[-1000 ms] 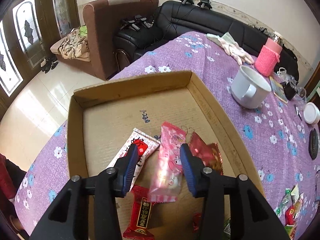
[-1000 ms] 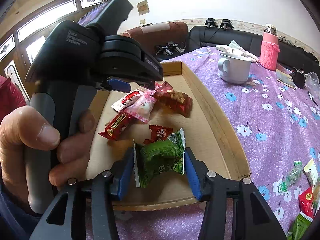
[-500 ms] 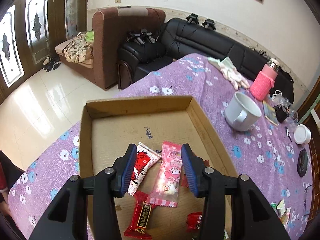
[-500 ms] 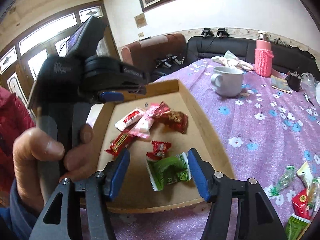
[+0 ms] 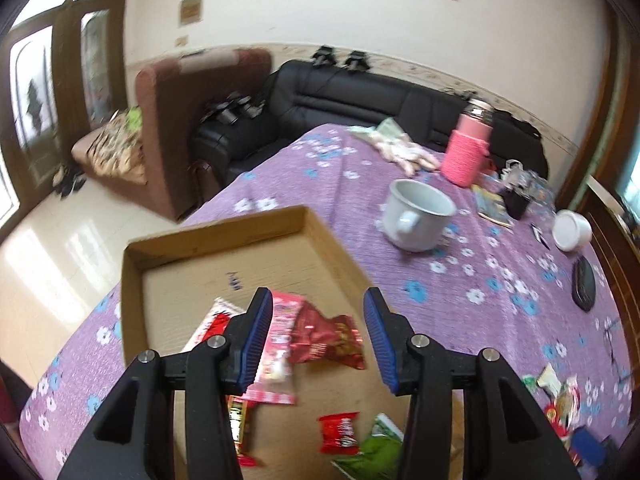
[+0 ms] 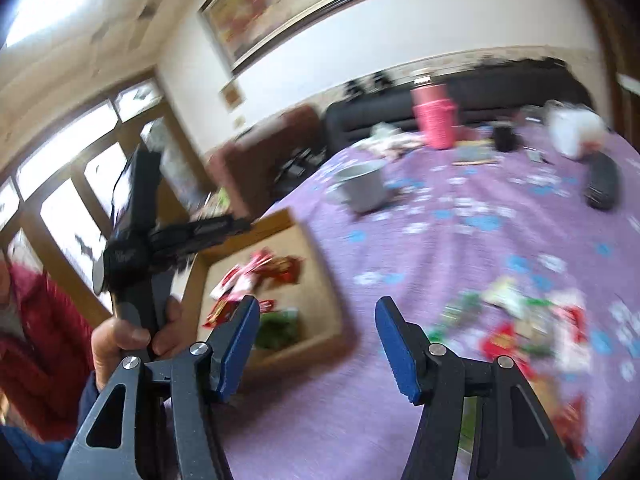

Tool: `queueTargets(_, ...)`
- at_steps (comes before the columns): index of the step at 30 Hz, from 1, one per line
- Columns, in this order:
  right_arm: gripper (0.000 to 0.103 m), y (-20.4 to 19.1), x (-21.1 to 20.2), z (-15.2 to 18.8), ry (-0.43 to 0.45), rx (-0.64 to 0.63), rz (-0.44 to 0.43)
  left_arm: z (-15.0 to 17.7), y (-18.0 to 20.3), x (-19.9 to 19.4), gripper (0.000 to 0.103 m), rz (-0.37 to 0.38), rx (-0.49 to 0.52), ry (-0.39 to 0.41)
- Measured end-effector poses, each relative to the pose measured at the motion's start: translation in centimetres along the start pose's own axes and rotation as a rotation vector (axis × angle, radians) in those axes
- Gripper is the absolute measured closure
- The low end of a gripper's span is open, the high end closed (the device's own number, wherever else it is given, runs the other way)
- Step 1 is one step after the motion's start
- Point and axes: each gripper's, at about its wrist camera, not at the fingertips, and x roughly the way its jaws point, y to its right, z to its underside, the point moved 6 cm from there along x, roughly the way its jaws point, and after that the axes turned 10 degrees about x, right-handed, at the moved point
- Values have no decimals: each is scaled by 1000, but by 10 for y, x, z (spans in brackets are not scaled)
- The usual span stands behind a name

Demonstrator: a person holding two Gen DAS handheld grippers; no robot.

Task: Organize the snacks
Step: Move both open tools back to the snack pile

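Now both hand-held grippers empty, loose snacks waiting at the surface's right edge.

Left hand-held gripper [image 5: 318, 334] hangs over the cardboard box [image 5: 320, 236], pads apart, nothing between them; right hand-held gripper [image 6: 316, 346] has pads apart, nothing clamped, over bare purple surface [image 6: 460, 248] between box and the loose snack pile [image 6: 528, 320]. Box already holds a red foil packet [image 5: 328, 336], pink packet [image 5: 280, 344], small red candy [image 5: 339, 432], green packet [image 5: 376, 452]. Pile is blurred; single wrappers' long axes cannot be told. Judged: packets light, soft, crinkly, slippery foil; best pinched across the flat body or a sealed end, gently, chips inside may crush. Pink packet's long axis runs toward the box's far wall.
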Motion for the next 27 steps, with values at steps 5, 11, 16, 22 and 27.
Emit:
queueTargets(5,39,70,-64,9,70,152,98,2,45,-14,52,79,136,51)
queueTargets(11,39,126,-92,32,64,276,270,16,104,-34,52,242,269,72)
queueTargets(16,39,138,-92,35,71,278,283,49,152,-56,52,384,347,-2)
queueTargets(22,42,140,-78,48,-16,318,236,89,177,-81,52,432,409,-44)
queueTargets(27,52,134,-61,55,-85,292,226,105,188,-78,52,462,415,-111)
